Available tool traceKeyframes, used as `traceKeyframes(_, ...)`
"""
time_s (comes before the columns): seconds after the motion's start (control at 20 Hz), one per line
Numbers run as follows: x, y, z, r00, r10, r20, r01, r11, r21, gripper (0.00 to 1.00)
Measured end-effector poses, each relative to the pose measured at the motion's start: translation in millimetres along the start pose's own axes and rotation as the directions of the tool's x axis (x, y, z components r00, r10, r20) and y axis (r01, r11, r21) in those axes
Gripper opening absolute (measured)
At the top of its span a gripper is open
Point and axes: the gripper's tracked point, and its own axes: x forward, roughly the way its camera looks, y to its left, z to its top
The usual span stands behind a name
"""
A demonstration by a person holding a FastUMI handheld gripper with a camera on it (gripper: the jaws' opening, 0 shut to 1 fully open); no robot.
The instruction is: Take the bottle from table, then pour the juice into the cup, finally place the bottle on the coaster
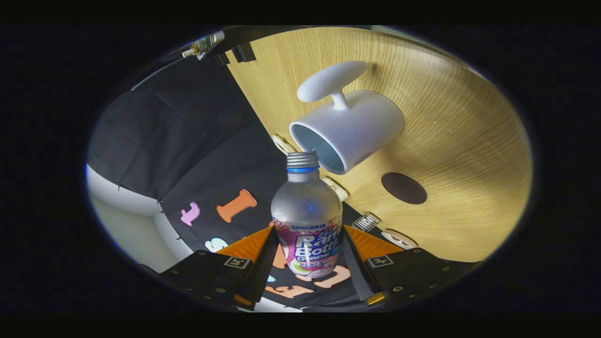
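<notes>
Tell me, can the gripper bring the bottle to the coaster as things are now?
Probably yes. The gripper has its jaws shut on the bottle, whose mouth is at the rim of the cup. The coaster lies bare on the table beside the cup, with nothing between.

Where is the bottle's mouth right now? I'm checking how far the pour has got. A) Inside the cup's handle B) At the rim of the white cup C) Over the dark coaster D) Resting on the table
B: the bottle, held between the fingers of the gripper, has its threaded mouth at the rim of the white cup; the coaster lies apart.
</notes>
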Motion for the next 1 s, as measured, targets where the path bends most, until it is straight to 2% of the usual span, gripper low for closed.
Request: traceKeyframes(1.0,-3.2,15.0,3.9,0.998,0.066,0.005,-0.066,0.986,0.152,0.75)
